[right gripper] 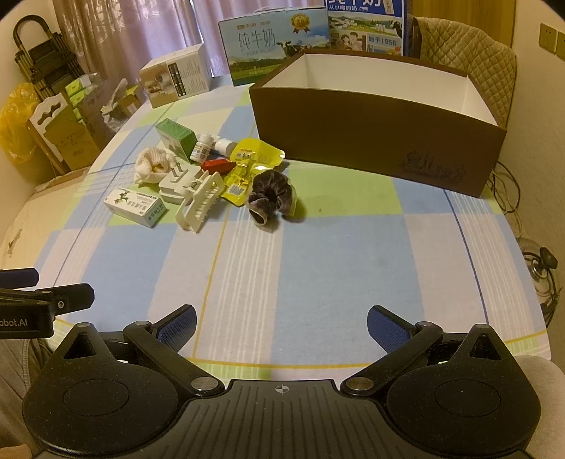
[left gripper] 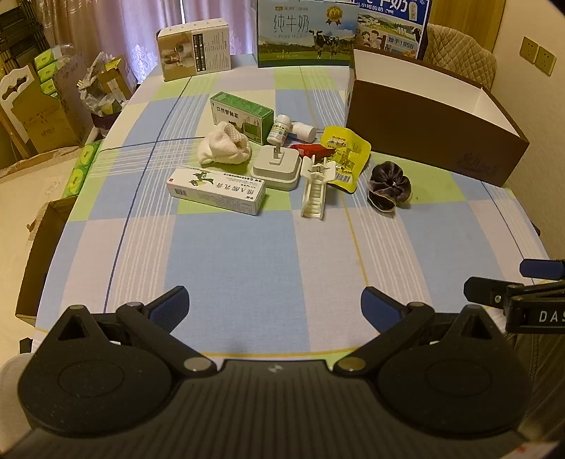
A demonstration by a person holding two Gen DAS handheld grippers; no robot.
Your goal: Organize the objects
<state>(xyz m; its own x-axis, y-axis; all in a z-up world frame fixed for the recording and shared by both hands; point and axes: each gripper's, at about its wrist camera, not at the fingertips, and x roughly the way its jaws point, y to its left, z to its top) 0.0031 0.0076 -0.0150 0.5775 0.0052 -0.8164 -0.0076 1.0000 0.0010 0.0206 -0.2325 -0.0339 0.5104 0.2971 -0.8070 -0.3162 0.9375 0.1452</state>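
Note:
A cluster of small items lies mid-table: a white ointment carton (left gripper: 217, 191), a green box (left gripper: 242, 116), a white cloth (left gripper: 223, 144), a white charger block (left gripper: 277, 167), a white plastic clip (left gripper: 315, 187), two small bottles (left gripper: 279, 129), a red item (left gripper: 314, 150), a yellow pouch (left gripper: 346, 155) and a dark scrunchie (left gripper: 388, 185) (right gripper: 270, 197). An open brown box (right gripper: 374, 141) with a white inside stands behind them on the right. My left gripper (left gripper: 274, 309) and right gripper (right gripper: 281, 326) hover open near the table's front edge, far from the items, holding nothing.
Milk cartons (left gripper: 305, 33) and a white product box (left gripper: 194, 49) stand at the table's far edge. A quilted chair back (right gripper: 466, 46) sits behind the brown box. Cardboard boxes and clutter (left gripper: 46, 106) crowd the floor at left. The checked tablecloth (right gripper: 317, 264) between grippers and items is bare.

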